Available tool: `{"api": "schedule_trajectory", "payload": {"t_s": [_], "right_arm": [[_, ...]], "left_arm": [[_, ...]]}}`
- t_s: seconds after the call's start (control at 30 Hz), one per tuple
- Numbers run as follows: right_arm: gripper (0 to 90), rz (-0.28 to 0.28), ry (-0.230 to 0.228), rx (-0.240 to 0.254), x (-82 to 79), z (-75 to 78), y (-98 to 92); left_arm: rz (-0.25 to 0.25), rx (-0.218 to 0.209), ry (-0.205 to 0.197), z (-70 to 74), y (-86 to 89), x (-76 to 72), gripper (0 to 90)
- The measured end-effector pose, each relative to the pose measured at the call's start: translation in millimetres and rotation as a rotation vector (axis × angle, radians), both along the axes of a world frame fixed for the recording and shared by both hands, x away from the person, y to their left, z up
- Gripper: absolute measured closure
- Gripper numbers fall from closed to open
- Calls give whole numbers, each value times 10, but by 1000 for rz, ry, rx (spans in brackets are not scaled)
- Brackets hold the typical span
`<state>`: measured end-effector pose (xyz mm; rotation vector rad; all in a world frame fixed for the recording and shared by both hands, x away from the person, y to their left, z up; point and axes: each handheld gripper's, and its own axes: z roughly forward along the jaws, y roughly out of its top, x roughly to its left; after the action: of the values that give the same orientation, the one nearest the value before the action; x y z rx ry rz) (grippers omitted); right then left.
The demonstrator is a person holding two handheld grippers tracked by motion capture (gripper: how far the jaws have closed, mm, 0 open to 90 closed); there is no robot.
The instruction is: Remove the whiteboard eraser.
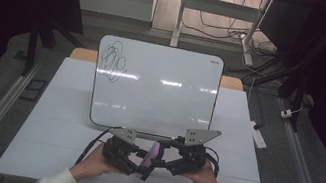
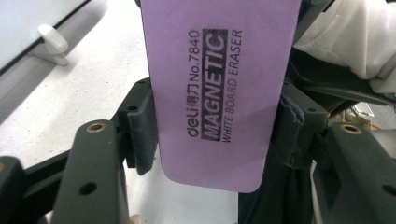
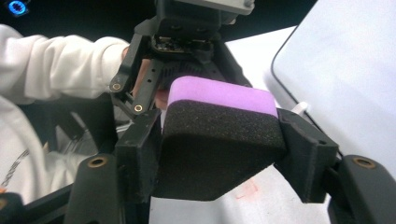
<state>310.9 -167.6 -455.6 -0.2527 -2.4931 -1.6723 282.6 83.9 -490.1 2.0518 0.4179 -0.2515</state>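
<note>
Here's the purple eraser (image 1: 154, 151), held up off the table (image 1: 49, 147) just in front of the whiteboard (image 1: 160, 96), near the middle of its near edge, and caught between both tools at once. The left gripper (image 1: 138, 161) is clenched across its width, pads squeezing the two long sides with the printed face turned toward that camera. The right gripper (image 1: 162, 158) comes in from the other end. Its pads lie against the black felt half, but whether they truly bite or merely touch, I cannot tell. That's the worry: this looks like a handover, and with two holds on one soft block, either one slackening at the wrong instant could let the eraser twist or drop to the table in front of the board. The foam gives under pressure, so a shallow pinch near the rounded end could slide off. If both pull while clamped, the block may skew and end up felt-side away from the board. That would spoil any wipe at the black scribble (image 1: 113, 60) in the board's far left corner.
</note>
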Motion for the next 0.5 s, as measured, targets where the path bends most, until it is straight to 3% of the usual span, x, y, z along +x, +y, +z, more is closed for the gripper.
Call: {"api": "schedule_trajectory", "payload": {"t_s": [0.23,0.3,0.33,0.47,0.5], "right_arm": [[249,-78,13,50,43,19,-101],[246,-127,4,72,60,28,-166],[246,-127,4,72,60,28,-166],[249,-232,-23,58,80,-3,-290],[249,-232,-23,58,80,-3,-290]], "left_arm": [[96,31,-34,12,73,15,403],[131,49,-54,24,98,19,404],[150,58,-61,32,111,18,404],[222,83,-84,72,188,23,404],[237,87,-87,82,210,23,404]]}}
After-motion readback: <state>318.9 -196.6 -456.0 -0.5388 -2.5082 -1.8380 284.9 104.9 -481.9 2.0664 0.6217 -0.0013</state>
